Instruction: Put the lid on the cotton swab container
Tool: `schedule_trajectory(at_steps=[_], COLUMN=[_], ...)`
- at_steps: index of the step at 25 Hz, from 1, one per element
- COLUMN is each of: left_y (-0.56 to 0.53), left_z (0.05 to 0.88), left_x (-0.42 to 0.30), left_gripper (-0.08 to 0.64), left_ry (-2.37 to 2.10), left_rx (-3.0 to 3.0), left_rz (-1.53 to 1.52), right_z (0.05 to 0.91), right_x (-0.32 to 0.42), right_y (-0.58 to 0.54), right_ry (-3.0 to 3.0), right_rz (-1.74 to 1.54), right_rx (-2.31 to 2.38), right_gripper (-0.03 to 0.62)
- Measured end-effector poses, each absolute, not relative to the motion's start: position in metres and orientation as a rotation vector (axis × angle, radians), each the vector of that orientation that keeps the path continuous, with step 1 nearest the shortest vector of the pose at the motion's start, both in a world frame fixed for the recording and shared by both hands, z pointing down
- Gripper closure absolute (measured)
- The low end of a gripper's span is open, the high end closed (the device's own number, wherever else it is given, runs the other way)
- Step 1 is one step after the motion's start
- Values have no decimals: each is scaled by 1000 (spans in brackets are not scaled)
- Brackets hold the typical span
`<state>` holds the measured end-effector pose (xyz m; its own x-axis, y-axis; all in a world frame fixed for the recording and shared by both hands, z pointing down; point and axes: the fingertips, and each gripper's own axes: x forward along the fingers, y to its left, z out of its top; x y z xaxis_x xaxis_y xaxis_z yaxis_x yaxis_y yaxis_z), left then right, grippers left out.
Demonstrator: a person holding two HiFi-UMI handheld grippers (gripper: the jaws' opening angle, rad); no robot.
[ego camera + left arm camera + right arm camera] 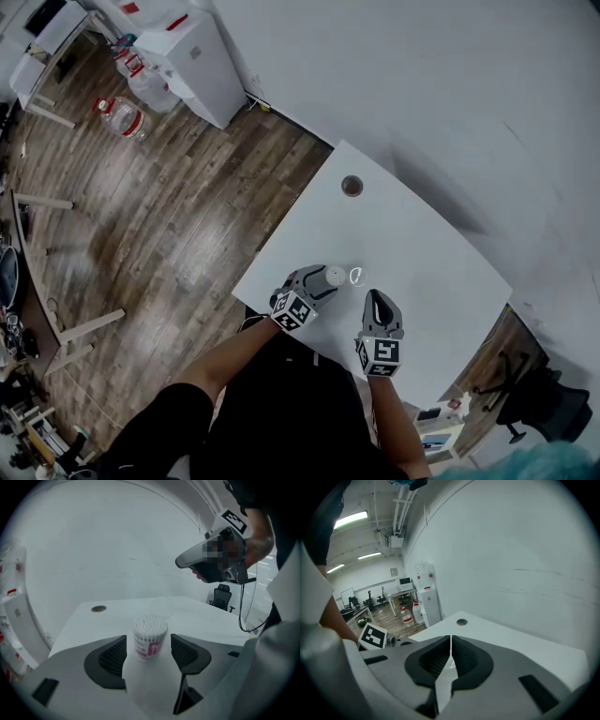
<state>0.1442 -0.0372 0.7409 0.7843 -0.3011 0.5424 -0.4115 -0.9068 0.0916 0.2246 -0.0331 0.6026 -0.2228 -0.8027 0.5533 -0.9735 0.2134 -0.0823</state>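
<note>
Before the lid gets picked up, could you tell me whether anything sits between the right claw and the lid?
Nothing visible does: only bare table separates the right claw from the clear lid.

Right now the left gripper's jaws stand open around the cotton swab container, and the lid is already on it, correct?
Not quite. The lid is not on: the left gripper view shows the cotton swab container with bare swab tips, and the clear lid lying on the table beyond it. The left gripper does have its jaws open around the container.
</note>
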Motion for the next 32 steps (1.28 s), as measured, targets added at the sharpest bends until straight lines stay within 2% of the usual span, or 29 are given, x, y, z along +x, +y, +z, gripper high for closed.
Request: schedule_trajectory(at_steps=[12,15,32], left_y=[-48,-48,-50], left_z=[752,752,752], left_x=[156,157,157], left_gripper=[270,298,304], left_ry=[-575,-567,-510], left_rx=[2787,2799,2774], left_rz=[808,800,755], right_z=[627,633,676], right_x=[233,233,245], right_y=[-34,-37,-38], right_ry=[-2090,-2094,-2055], right_rz=[651,657,708], right_rx=[1606,1587,1456], right_gripper=[559,558,557])
